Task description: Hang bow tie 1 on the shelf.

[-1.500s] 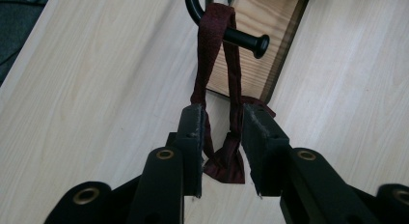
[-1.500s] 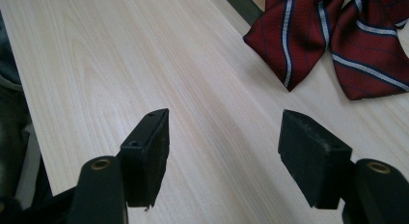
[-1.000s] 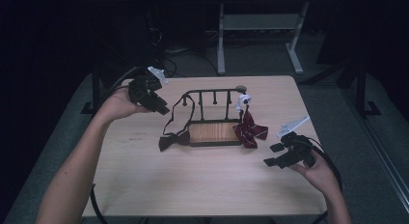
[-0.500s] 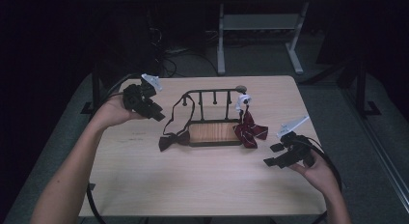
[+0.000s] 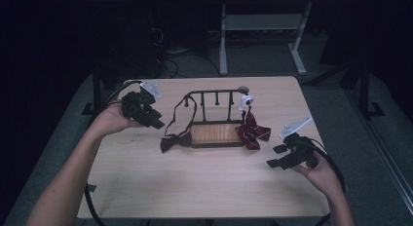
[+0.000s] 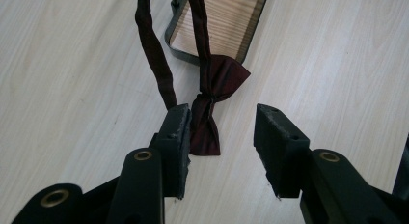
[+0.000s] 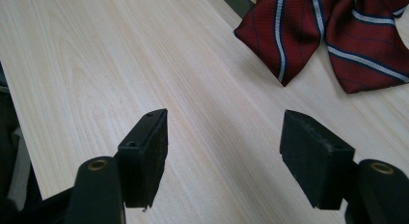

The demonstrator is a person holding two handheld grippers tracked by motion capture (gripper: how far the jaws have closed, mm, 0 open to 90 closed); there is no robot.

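Observation:
A black wire rack [image 5: 214,97] with a wooden base [image 5: 216,134] stands mid-table. A dark maroon bow tie [image 5: 176,140] [image 6: 211,108] lies at the rack's left foot, its strap [image 5: 181,109] looped up over the rack. A red striped bow tie [image 5: 252,131] [image 7: 333,31] hangs at the rack's right end. My left gripper [image 5: 147,114] [image 6: 221,142] hovers open to the left of the rack, its jaws pointing at the dark tie. My right gripper [image 5: 277,155] [image 7: 224,151] is open low over the table, right of the striped tie, holding nothing.
The light wooden table [image 5: 204,187] has free room in front of the rack. A white desk frame [image 5: 260,26] stands on the dark floor behind. Cables [image 5: 336,172] trail from both grippers past the table's sides.
My left gripper has drawn back to the left, away from the rack and strap. The right gripper has stayed in place.

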